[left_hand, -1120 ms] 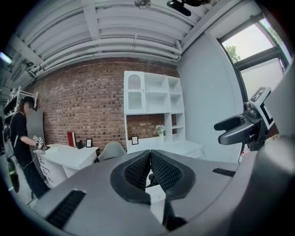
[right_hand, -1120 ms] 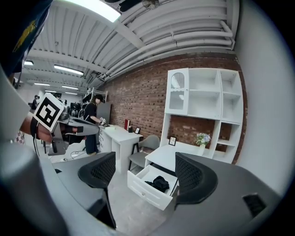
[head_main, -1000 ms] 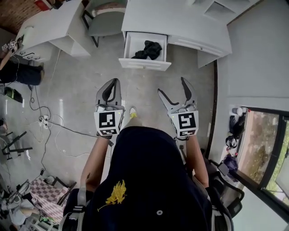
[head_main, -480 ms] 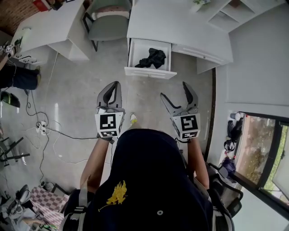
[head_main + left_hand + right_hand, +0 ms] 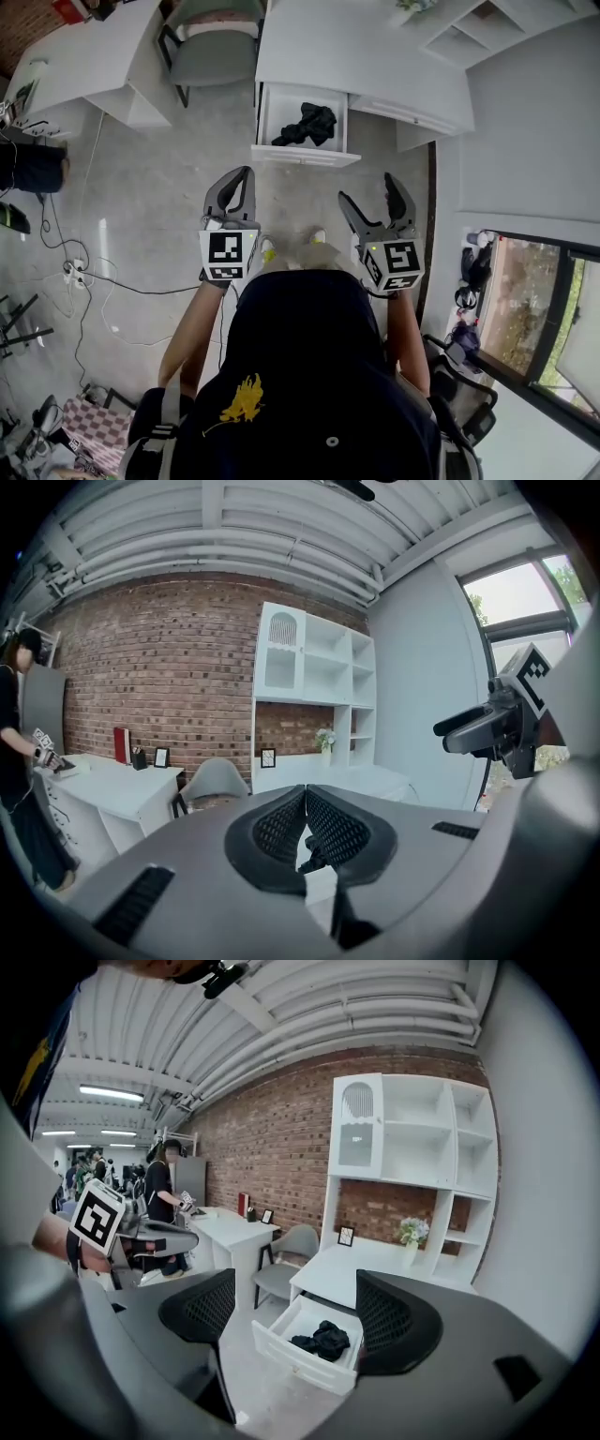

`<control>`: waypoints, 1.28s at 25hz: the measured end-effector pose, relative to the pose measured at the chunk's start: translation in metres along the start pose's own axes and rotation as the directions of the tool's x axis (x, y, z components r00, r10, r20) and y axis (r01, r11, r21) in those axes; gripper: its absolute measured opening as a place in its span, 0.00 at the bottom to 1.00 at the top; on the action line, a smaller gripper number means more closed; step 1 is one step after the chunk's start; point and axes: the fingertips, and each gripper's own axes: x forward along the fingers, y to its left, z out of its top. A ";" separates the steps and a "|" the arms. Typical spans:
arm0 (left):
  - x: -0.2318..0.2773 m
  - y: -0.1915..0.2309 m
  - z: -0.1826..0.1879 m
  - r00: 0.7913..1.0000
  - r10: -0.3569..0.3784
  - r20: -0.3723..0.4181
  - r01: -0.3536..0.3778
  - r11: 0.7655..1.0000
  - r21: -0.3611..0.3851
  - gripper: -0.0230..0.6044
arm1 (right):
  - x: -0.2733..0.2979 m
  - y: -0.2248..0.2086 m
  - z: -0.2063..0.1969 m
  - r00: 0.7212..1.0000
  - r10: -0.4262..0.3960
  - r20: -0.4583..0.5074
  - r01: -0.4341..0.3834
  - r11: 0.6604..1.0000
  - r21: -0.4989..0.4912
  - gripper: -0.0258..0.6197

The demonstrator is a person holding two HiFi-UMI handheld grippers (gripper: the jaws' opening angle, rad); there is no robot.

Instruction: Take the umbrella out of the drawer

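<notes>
A crumpled black umbrella (image 5: 307, 123) lies in the open white drawer (image 5: 274, 105) of the desk ahead of me. Both grippers hang in the air short of the drawer, touching nothing. My left gripper (image 5: 244, 175) has its jaws closed tip to tip with nothing in them. My right gripper (image 5: 367, 189) is open and empty. The right gripper view frames the drawer (image 5: 281, 1354) and umbrella (image 5: 322, 1340) between the spread jaws of the right gripper (image 5: 295, 1312). In the left gripper view the left gripper (image 5: 305, 794) hides most of the umbrella (image 5: 314, 855).
The drawer belongs to a white desk (image 5: 366, 47) under a white shelf unit (image 5: 412, 1157). A grey chair (image 5: 211, 42) stands to its left, then another white desk (image 5: 84, 56). Cables (image 5: 84, 272) trail over the floor at left. A wall and window (image 5: 544, 319) run along the right.
The person has stepped a little toward the drawer, and both shoes now show between the grippers. The grippers kept their poses: left shut, right open.
</notes>
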 end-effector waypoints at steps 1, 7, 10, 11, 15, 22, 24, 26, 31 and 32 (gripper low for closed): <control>0.003 -0.001 -0.001 1.000 -0.002 -0.005 0.002 1.000 0.000 0.07 | 0.002 -0.004 -0.001 1.000 0.000 0.004 0.000 1.000 0.025 0.68; 0.033 0.003 -0.006 0.999 0.023 -0.029 -0.023 1.000 0.011 0.07 | 0.035 -0.031 -0.004 0.999 0.029 0.013 -0.029 0.999 0.042 0.68; 0.056 0.004 -0.005 0.998 0.054 -0.035 -0.053 0.998 0.024 0.07 | 0.063 -0.055 -0.004 0.997 0.061 0.041 -0.064 0.996 0.068 0.68; 0.064 0.007 -0.004 0.997 0.070 -0.038 -0.069 0.997 0.029 0.07 | 0.075 -0.062 -0.005 0.996 0.078 0.053 -0.082 0.993 0.083 0.68; 0.101 0.003 0.002 0.992 0.116 -0.050 -0.115 0.993 0.014 0.07 | 0.121 -0.092 0.003 0.987 0.142 0.076 -0.149 0.984 0.099 0.68; 0.172 -0.009 0.041 0.989 0.129 -0.069 -0.126 0.991 0.037 0.07 | 0.175 -0.139 0.032 0.969 0.235 0.078 -0.241 0.968 0.072 0.68; 0.188 -0.002 0.050 0.984 0.163 -0.064 -0.161 0.986 0.043 0.07 | 0.190 -0.150 0.035 0.961 0.266 0.080 -0.271 0.960 0.065 0.68; 0.202 0.003 0.053 0.977 0.199 -0.076 -0.197 0.980 0.034 0.07 | 0.204 -0.162 0.034 0.955 0.288 0.074 -0.293 0.954 0.057 0.68; 0.218 0.011 0.055 0.959 0.246 -0.143 -0.243 0.969 0.035 0.07 | 0.224 -0.180 0.031 0.941 0.336 0.037 -0.337 0.940 0.055 0.68; 0.222 0.012 0.057 0.957 0.251 -0.146 -0.247 0.968 0.043 0.07 | 0.230 -0.183 0.028 0.938 0.345 0.030 -0.346 0.937 0.051 0.68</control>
